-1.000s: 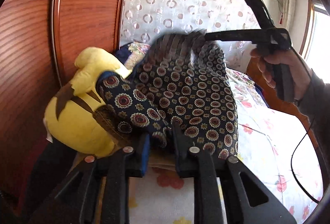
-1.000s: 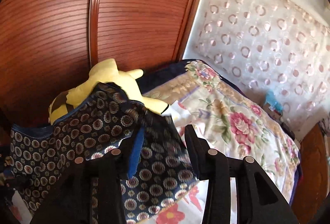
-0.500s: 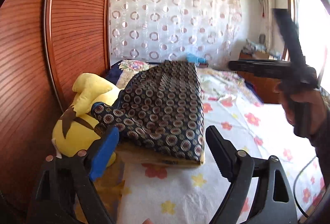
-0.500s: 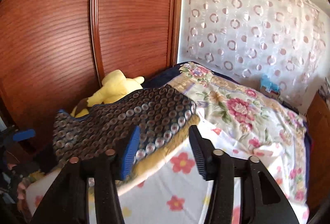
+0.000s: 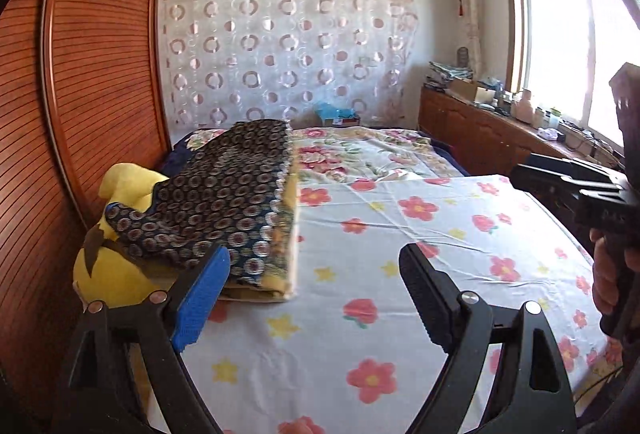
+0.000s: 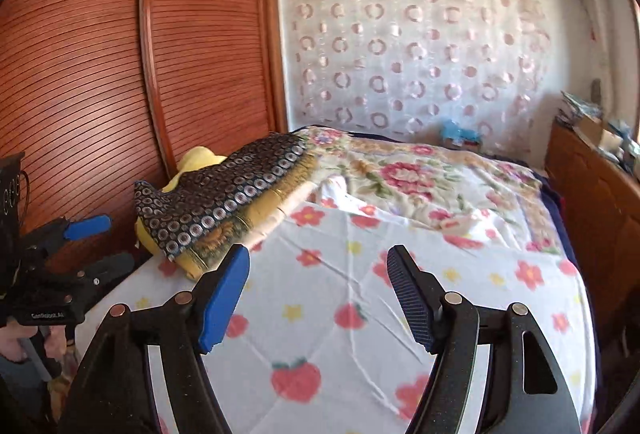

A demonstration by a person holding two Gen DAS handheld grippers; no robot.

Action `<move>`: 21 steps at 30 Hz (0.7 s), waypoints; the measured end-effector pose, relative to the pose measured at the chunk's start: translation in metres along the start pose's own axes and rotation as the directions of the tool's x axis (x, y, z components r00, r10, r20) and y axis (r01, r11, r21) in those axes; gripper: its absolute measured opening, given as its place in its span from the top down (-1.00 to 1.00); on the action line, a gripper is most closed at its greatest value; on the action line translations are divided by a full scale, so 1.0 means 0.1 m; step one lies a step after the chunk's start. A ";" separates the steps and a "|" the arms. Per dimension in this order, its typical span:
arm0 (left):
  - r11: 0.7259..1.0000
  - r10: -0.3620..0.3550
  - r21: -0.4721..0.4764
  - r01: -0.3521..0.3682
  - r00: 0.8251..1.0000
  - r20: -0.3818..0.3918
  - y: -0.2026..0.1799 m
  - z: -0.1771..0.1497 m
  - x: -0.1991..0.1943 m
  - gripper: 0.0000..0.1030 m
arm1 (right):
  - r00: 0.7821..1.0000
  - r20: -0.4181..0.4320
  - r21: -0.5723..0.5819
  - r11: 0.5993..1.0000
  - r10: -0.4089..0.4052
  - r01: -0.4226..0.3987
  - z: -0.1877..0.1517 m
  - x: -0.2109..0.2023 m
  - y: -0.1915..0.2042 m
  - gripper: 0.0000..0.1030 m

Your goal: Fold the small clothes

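Lying folded on the stack at the bed's (image 5: 420,234) left edge: patterned garment (image 5: 224,194). Left gripper (image 5: 316,282) is hanging wide, empty; right gripper (image 6: 318,290) is opening, nothing between jaws.

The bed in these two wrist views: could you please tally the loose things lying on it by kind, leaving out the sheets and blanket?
Folded garments: 2, a navy circle-patterned cloth on top of a yellow-edged floral folded cloth.
Plush toys: 1, a yellow plush toy with brown markings, partly under the navy cloth.
Total: 3.
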State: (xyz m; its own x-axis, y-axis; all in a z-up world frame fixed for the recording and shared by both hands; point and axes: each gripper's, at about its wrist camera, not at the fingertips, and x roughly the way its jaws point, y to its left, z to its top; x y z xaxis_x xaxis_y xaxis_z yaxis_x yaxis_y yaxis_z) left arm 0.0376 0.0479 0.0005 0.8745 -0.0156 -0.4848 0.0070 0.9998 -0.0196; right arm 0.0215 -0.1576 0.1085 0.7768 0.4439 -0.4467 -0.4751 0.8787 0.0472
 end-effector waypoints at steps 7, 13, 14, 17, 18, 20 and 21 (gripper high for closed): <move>1.000 -0.024 0.011 0.024 1.000 0.020 -0.35 0.16 -0.05 -0.69 | 0.990 0.050 0.057 0.990 -0.132 0.129 -0.18 -0.64 -0.05 -0.42; 0.999 -0.042 0.016 0.042 0.998 0.038 -0.53 0.23 -0.10 -0.69 | 0.968 0.103 0.090 0.971 -0.229 0.220 -0.25 -1.01 0.01 -0.43; 0.999 -0.046 0.020 0.045 0.998 0.040 -0.55 0.23 -0.11 -0.69 | 0.965 0.109 0.096 0.969 -0.238 0.228 -0.27 -1.03 0.05 -0.43; 0.998 -0.053 0.019 0.052 0.997 0.047 -0.59 0.24 -0.14 -0.69 | 0.963 0.110 0.113 0.966 -0.245 0.233 -0.34 -1.04 0.12 -0.43; 0.998 -0.053 0.019 0.052 0.997 0.050 -0.60 0.24 -0.15 -0.69 | 0.963 0.109 0.119 0.965 -0.247 0.234 -0.36 -1.02 0.16 -0.43; 0.999 -0.050 0.018 0.049 0.997 0.055 -0.60 0.24 -0.15 -0.69 | 0.962 0.108 0.122 0.964 -0.251 0.237 -0.41 -1.01 0.23 -0.43; 0.999 -0.050 0.018 0.049 0.997 0.055 -0.61 0.24 -0.15 -0.69 | 0.961 0.108 0.123 0.963 -0.254 0.240 -0.43 -1.01 0.25 -0.43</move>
State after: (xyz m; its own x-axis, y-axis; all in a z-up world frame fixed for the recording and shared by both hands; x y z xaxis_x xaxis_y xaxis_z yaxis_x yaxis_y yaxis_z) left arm 0.0355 -0.0120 0.0300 0.8982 -0.0647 -0.4348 0.0584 0.9979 -0.0279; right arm -0.0866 -0.1882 0.1166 0.9120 0.2227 -0.3444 -0.2198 0.9744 0.0480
